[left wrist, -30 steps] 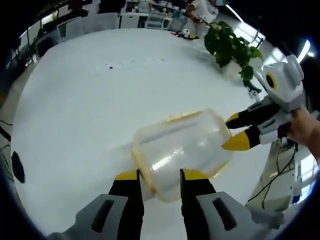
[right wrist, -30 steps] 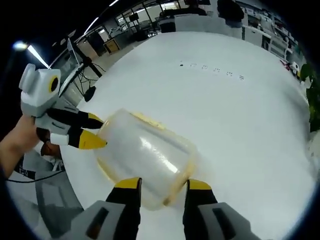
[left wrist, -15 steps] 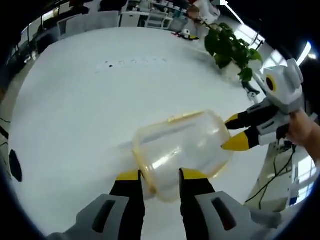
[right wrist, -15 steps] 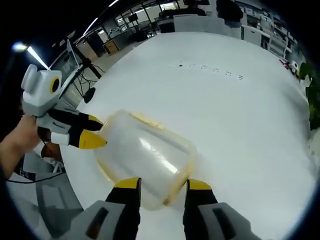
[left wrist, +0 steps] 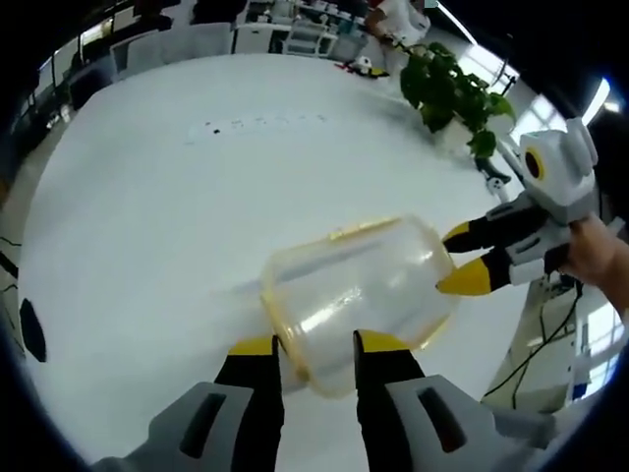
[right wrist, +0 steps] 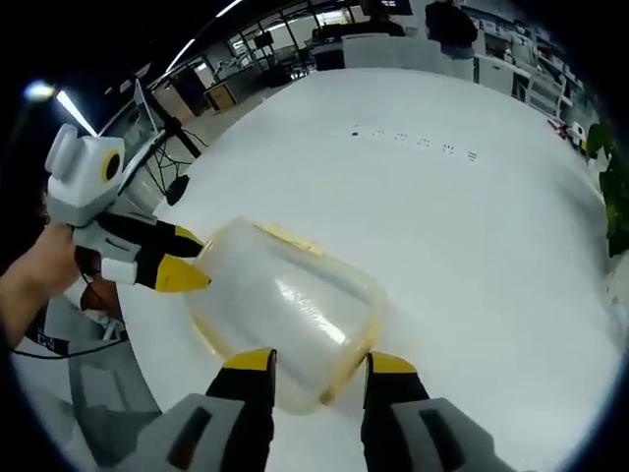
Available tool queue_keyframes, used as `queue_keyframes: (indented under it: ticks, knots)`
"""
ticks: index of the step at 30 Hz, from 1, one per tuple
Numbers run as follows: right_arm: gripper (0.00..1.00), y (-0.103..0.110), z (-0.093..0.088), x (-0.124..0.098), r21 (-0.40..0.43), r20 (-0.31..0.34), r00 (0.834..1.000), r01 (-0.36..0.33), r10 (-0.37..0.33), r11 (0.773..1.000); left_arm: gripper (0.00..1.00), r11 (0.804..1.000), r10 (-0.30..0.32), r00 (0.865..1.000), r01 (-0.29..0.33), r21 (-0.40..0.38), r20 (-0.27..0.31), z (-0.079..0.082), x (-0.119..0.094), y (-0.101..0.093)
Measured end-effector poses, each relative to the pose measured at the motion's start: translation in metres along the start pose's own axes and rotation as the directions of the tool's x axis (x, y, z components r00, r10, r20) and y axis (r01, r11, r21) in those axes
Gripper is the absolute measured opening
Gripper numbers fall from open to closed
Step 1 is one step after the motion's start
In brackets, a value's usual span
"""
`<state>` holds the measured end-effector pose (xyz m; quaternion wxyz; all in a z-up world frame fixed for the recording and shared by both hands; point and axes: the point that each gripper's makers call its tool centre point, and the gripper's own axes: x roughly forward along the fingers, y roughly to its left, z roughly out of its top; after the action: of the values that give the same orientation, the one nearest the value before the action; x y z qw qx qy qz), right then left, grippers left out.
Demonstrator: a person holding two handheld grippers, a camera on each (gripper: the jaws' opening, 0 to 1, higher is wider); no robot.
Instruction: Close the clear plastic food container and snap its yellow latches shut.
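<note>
The clear plastic container with a yellow rim lies tilted on the white table. In the left gripper view, my left gripper has its yellow-tipped jaws on either side of the container's near end, closed against it. My right gripper, held by a hand, comes in from the right with its tips on the far end. In the right gripper view, the container sits between my right gripper's jaws. My left gripper touches the container's left end there.
A potted green plant stands at the table's far right edge. A row of small dark marks lies farther out on the table. Cables and a stand hang beyond the right edge. Office desks and chairs line the back.
</note>
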<state>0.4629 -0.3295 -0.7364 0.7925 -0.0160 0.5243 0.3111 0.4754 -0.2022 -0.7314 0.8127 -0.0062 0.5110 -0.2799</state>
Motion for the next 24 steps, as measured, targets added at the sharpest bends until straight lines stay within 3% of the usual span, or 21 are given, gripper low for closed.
queue_keyframes:
  ticks: [17,24]
  knots:
    - [0.34,-0.0008,0.0008,-0.0006,0.01,-0.024,1.0,-0.008,0.008,1.0,0.28,1.0,-0.016,1.0,0.016,0.022,0.013,0.0011,-0.0006,0.001]
    - [0.33,-0.0013,0.0017,-0.0026,-0.071,-0.032,1.0,-0.002,-0.001,0.997,0.28,0.996,-0.018,1.0,0.017,0.091,0.004,0.0031,-0.001,0.0018]
